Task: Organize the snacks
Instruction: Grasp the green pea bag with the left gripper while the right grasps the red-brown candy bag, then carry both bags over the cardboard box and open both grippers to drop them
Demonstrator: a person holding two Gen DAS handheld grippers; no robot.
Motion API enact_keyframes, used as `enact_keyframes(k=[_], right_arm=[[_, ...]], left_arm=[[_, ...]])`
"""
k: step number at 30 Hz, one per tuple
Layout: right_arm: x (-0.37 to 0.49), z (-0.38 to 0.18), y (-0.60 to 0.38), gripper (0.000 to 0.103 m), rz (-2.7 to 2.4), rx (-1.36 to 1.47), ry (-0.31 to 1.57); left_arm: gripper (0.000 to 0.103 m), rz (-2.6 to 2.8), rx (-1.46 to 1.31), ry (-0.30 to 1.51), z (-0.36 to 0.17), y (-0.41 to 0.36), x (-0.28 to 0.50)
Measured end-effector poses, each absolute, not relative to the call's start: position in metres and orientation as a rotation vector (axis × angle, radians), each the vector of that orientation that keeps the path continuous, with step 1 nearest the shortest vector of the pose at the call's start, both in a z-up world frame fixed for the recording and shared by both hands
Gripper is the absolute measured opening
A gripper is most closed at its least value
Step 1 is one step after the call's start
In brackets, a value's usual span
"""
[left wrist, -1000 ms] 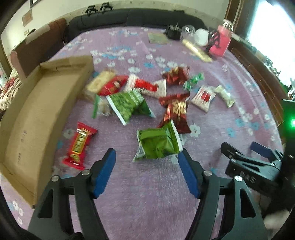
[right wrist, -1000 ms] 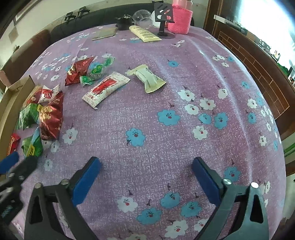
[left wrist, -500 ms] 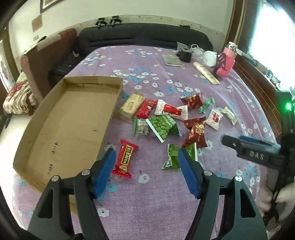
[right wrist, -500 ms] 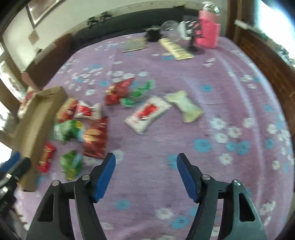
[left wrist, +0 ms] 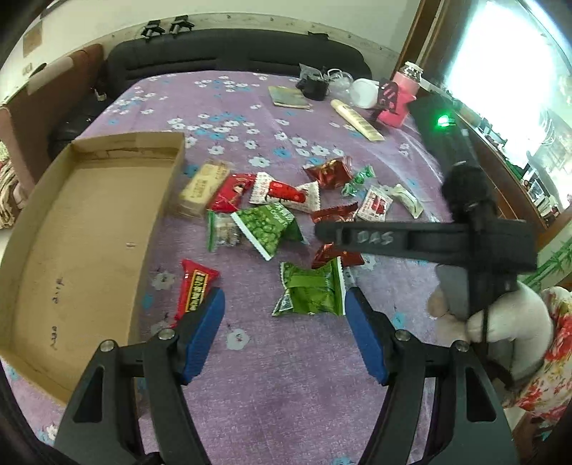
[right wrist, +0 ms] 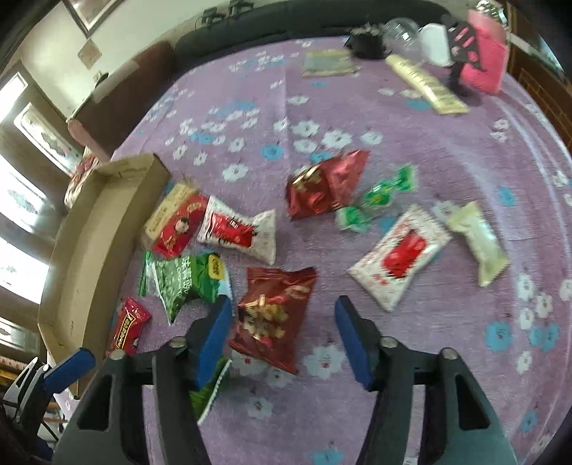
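Note:
Several snack packets lie scattered on the purple floral cloth [left wrist: 286, 375]. An empty cardboard box [left wrist: 82, 236] sits at the left. My left gripper [left wrist: 284, 318] is open and empty, just short of a green packet [left wrist: 311, 288], with a red bar packet [left wrist: 195, 286] by its left finger. My right gripper [right wrist: 282, 323] is open and empty, jaws either side of a dark red packet [right wrist: 273, 314]; its body [left wrist: 411, 239] crosses the left wrist view. A green pea packet [right wrist: 186, 280], a white-and-red packet [right wrist: 400, 257] and a pale packet [right wrist: 479, 243] lie nearby.
At the far edge stand a pink holder [left wrist: 398, 103], a long yellow packet [left wrist: 357, 120], a booklet [left wrist: 289, 97] and clear containers [right wrist: 404, 32]. A dark sofa [left wrist: 232, 50] runs behind the table. A wooden ledge [left wrist: 500, 171] borders the right side.
Both grippers moved in over the snacks. The left came close to the green packet. The right swung left and now straddles the dark red packet, having narrowed its opening since a second ago.

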State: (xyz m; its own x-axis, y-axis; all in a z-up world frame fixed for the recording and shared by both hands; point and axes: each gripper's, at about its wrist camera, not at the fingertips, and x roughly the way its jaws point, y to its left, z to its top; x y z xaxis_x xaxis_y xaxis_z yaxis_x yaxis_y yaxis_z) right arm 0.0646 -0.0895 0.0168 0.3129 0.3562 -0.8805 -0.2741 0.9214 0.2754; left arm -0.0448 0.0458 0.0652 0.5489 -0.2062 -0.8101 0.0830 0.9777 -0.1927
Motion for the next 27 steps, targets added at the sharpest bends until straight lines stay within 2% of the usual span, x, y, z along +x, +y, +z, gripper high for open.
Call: enact_keyframes(k=[2, 3, 5, 20, 22, 24, 27], right_arm=[[0.064, 0.016, -0.085, 0.047, 0.411, 0.052, 1.169], [0.064, 0.016, -0.085, 0.040, 0.413, 0.046, 1.171], [0.065, 0.015, -0.086, 0.037, 0.414, 0.046, 1.170], [0.052, 0.041, -0.130, 0.036, 0.441, 0.133, 1.131], [0.049, 0.044, -0.135, 0.036, 0.444, 0.135, 1.125], [0.047, 0.045, -0.138, 0.036, 0.448, 0.144, 1.125], [0.045, 0.046, -0.143, 0.036, 0.454, 0.156, 1.129]], left_arm=[[0.071, -0.187, -0.134, 0.986, 0.063, 0.043, -0.041], [0.071, -0.191, -0.128, 0.989, 0.061, 0.041, -0.039], [0.070, -0.201, -0.123, 1.000, 0.059, 0.037, -0.035], [0.068, -0.225, -0.083, 1.081, 0.022, 0.010, -0.004], [0.049, -0.221, -0.078, 1.097, 0.017, 0.007, -0.003], [0.042, -0.208, -0.054, 1.091, 0.018, 0.004, -0.003], [0.041, -0.196, -0.057, 1.096, 0.020, 0.002, -0.004]])
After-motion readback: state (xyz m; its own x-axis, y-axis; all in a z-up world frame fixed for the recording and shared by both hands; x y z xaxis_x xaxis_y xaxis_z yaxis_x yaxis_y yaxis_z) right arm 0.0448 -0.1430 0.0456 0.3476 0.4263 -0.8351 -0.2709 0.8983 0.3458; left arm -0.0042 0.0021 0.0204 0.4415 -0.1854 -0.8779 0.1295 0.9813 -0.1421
